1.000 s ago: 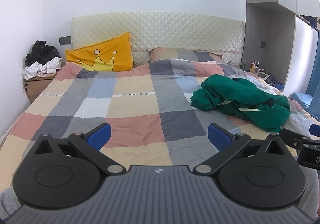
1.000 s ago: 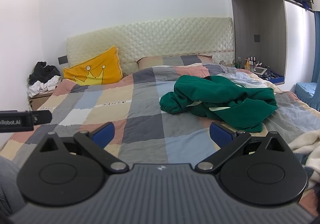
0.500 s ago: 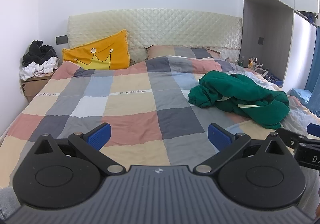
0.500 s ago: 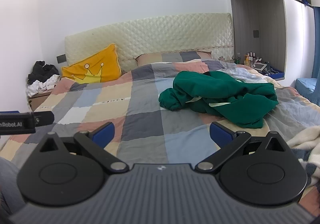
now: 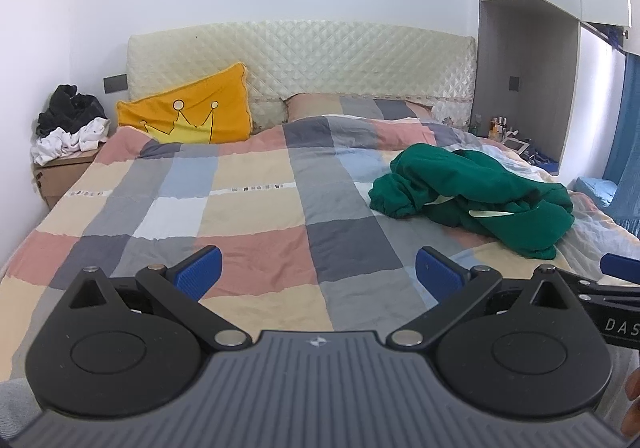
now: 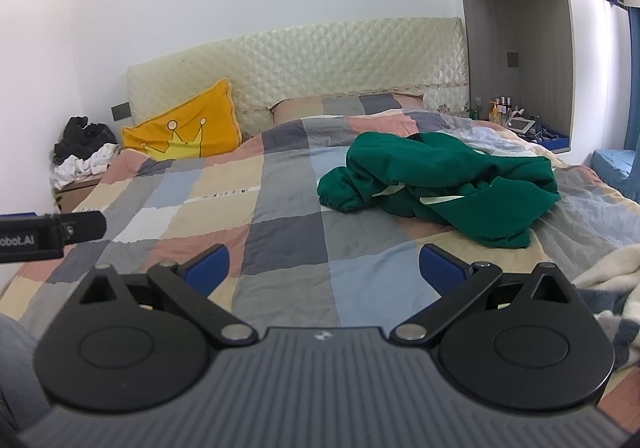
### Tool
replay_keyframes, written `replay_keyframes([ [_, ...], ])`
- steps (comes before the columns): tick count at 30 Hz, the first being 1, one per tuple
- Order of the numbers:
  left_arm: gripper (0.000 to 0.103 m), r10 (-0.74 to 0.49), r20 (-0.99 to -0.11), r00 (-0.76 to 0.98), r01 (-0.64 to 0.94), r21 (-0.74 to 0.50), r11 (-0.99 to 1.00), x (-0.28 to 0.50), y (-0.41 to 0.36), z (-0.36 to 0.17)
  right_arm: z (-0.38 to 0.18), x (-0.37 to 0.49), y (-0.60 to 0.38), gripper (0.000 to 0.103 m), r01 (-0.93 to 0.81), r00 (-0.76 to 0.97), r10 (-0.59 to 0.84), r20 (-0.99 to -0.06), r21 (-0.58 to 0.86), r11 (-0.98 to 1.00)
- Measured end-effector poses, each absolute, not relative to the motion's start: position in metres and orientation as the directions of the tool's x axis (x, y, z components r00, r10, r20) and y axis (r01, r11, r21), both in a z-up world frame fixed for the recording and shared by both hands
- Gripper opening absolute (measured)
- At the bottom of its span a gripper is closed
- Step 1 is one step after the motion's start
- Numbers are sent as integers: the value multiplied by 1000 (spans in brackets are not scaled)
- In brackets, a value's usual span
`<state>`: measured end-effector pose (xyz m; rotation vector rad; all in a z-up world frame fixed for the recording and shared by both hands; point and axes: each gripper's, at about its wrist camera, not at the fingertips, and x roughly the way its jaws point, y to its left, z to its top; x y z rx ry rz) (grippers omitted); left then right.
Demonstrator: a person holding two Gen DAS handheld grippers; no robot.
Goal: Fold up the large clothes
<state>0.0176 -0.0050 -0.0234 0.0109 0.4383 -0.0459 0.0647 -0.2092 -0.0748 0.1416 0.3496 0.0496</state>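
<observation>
Green and crumpled, the large garment (image 6: 436, 188) lies heaped on the right side of the checked quilt (image 5: 256, 208), well ahead of the left gripper (image 5: 319, 274) and right gripper (image 6: 325, 268), both spread wide and empty.

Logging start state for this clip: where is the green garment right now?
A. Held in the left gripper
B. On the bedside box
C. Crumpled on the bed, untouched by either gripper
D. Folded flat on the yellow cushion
C: the green garment lies in a crumpled heap on the checked bedspread, with the left gripper and the right gripper both open and short of it.
</observation>
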Motion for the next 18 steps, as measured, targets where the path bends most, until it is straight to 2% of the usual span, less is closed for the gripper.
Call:
replay_keyframes([
  [18, 103, -86, -462, 883, 88, -17, 996, 37, 0, -41, -86, 72, -211, 103, 8, 936, 55, -348, 179, 984],
])
